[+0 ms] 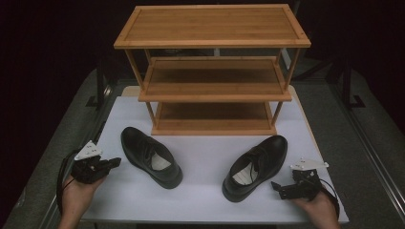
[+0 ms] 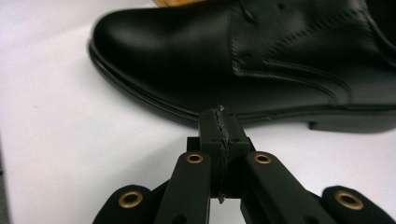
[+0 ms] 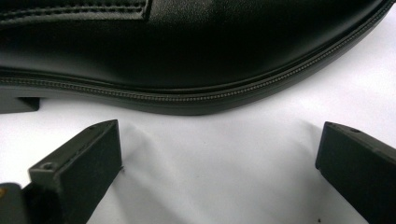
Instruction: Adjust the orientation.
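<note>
Two black leather dress shoes lie on the white tabletop (image 1: 200,195) in front of a wooden rack. The left shoe (image 1: 150,157) points its toe toward the near right. The right shoe (image 1: 258,164) points its toe toward the far right. My left gripper (image 1: 114,163) is held just left of the left shoe, jaws pressed together with nothing between them. In the left gripper view, the shut tips (image 2: 220,121) point at that shoe's side (image 2: 210,56). My right gripper (image 1: 277,188) sits just right of the right shoe, open. In the right gripper view, its jaws (image 3: 219,135) stand wide before the shoe's welt (image 3: 187,51).
A three-tier bamboo shoe rack (image 1: 212,81) stands at the back of the table, all shelves bare. Grey floor flanks the table on both sides. Bare white surface lies between the two shoes and along the front edge.
</note>
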`<state>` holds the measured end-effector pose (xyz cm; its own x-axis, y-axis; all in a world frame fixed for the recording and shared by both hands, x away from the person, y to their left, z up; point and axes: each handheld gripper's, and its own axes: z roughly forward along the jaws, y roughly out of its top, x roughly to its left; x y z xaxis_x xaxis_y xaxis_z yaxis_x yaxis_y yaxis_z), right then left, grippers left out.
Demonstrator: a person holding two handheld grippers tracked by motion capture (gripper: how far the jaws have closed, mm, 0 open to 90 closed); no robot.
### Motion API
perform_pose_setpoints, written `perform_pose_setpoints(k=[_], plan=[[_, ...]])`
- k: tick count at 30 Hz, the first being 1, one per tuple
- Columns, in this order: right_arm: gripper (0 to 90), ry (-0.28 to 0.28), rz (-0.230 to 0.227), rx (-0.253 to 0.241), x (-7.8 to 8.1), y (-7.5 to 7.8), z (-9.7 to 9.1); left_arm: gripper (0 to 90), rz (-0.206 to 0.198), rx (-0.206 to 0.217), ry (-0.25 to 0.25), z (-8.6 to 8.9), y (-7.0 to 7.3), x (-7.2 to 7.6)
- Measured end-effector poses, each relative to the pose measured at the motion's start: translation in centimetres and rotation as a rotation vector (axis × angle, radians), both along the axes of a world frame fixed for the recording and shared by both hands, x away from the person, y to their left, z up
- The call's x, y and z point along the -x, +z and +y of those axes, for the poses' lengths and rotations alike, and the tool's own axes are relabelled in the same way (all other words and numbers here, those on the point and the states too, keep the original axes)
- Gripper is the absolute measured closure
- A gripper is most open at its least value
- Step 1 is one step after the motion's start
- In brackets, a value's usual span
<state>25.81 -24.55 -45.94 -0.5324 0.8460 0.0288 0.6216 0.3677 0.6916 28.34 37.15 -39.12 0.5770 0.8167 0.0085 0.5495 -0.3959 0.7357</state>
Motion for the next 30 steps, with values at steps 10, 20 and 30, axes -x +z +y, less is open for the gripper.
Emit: perform_pose_setpoints(k=[10,20,30], plan=[[0.0,0.001,0.0,0.0,0.0,0.0,0.0,89.9,-0.022,0.01,0.052,1.2,1.4,-3.3],[0.0,0.0,-0.001,-0.002,0.0,0.0,0.0,89.9,-0.027,-0.002,0.065,1.2,2.2,-6.7],[0.0,0.0,0.0,-0.005,0.0,0.0,0.0,89.9,-0.039,-0.042,0.098,1.0,2.1,-11.3]])
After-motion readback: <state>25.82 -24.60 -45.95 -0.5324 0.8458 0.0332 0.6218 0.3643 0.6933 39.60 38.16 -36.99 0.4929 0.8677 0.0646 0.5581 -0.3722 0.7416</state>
